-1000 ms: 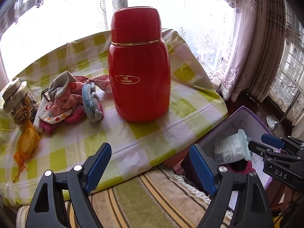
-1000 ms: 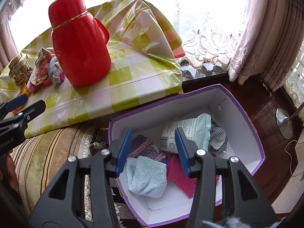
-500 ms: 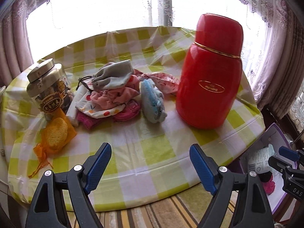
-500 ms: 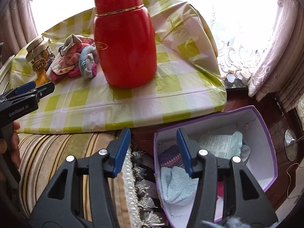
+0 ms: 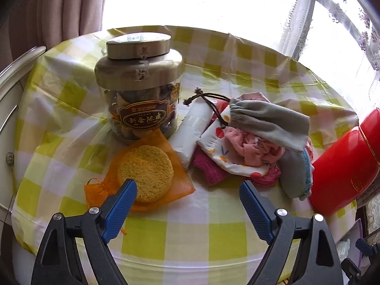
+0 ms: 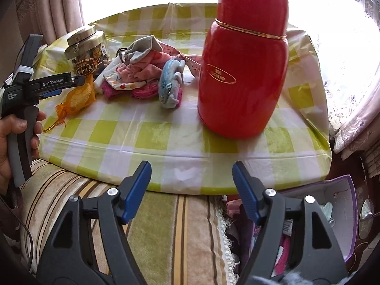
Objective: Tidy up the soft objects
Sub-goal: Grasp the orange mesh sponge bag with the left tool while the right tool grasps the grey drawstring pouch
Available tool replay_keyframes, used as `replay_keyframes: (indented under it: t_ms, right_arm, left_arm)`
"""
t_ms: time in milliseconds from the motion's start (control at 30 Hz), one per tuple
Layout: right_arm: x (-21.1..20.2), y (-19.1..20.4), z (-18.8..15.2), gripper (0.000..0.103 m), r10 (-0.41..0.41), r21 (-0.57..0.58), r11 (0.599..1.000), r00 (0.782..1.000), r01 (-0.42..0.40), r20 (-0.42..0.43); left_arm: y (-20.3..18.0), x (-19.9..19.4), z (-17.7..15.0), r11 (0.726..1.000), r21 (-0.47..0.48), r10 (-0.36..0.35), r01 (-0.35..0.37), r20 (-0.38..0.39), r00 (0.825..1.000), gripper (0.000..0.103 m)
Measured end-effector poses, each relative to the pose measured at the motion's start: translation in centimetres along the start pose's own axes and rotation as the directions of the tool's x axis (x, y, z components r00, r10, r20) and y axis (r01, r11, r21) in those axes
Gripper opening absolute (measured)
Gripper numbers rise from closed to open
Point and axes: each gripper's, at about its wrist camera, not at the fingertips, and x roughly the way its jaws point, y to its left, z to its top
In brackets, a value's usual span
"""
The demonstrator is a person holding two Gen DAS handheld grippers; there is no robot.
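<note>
Soft objects (image 5: 251,142) lie heaped near the middle of a table covered with a green-and-white checked cloth (image 5: 185,235): a grey drawstring pouch (image 5: 268,125) on top, pink fabric and a cherry-print cloth under it, a white roll (image 5: 192,130) on its left side, and a blue-grey plush purse (image 6: 171,83) on the side toward a tall red flask (image 6: 242,71) that stands near the table's right edge. A clear jar with a metal lid (image 5: 140,85) stands toward the back left, and in front of it a round yellow sponge in an orange mesh bag (image 5: 144,175) lies flat. A second ago the left gripper (image 5: 187,190) faced the flask and the table's right edge; it has since swung across and now hovers over the near edge, pointing between the sponge bag and the heap, jaws wide apart with nothing between them, widened a little further just now. The right gripper (image 6: 191,173) has left the purple-rimmed box (image 6: 342,204) below the table's right corner, where sorted cloths already lie, and now faces the table's near edge; its jaws have just been opening and are empty. Both hands therefore seem freed for another pick, most likely from the heap or the sponge bag.
</note>
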Motion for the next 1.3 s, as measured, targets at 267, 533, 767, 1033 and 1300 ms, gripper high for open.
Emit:
replay_keyframes:
  t_ms: [267, 533, 767, 1033, 1300]
  right_arm:
    - [1.1, 2.4, 3.8, 0.079, 0.005, -0.091, 0.996, 0.999, -0.001, 0.046]
    - [2.0, 6.2, 8.1, 0.083, -0.041, -0.26, 0.963, 0.99, 0.075, 0.132]
    - [4.3, 8.9, 11.5, 0.086, -0.106, -0.38, 0.908, 0.975, 0.176, 0.197]
    - [8.1, 10.9, 15.0, 0.086, -0.143, -0.478, 0.847, 0.966, 0.231, 0.214]
    - [11.9, 13.3, 17.6, 0.086, -0.128, -0.544, 0.814, 0.977, 0.203, 0.173]
  left_arm:
    - [4.5, 4.1, 1.4, 0.999, -0.047, 0.019, -0.022, -0.067, 0.998, 0.094]
    - [6.8, 7.0, 1.0, 0.997, -0.072, 0.022, -0.028, -0.079, 0.997, 0.097]
    - [5.8, 9.2, -0.4, 0.999, 0.003, 0.039, -0.039, -0.104, 0.994, 0.098]
    - [5.0, 8.8, -1.3, 0.997, 0.035, 0.065, -0.063, -0.046, 0.997, 0.083]
    - [6.7, 7.3, -2.0, 0.999, -0.029, 0.013, -0.013, 0.002, 1.0, 0.082]
